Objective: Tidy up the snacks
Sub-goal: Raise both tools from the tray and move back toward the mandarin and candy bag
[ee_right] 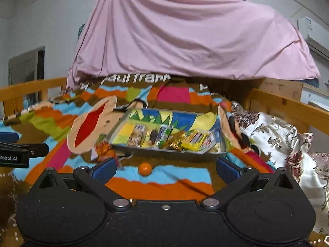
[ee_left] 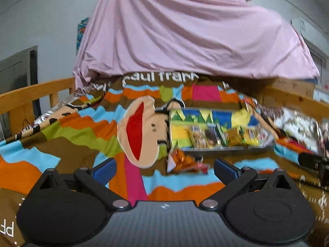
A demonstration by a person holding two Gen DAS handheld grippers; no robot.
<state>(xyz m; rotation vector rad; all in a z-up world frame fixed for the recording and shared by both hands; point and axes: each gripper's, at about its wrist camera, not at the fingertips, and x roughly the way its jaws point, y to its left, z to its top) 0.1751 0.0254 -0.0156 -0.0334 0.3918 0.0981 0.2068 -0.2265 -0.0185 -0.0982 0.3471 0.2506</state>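
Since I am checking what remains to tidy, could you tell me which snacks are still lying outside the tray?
The small orange ball and the crinkly orange packet lie on the blanket, in front of the tray; the other snacks sit inside it.

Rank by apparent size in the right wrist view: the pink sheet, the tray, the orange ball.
1. pink sheet, largest.
2. tray.
3. orange ball, smallest, though nearest the camera.

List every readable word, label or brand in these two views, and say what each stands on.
"paul frank" (last letter partly hidden): white letters on the bedspread.
"Robot.AI": white print on the left gripper, at the right view's left edge.
"PF": partial white letters on the bedspread, left view's lower left corner.
Snack packets in the tray: print too blurred to read.
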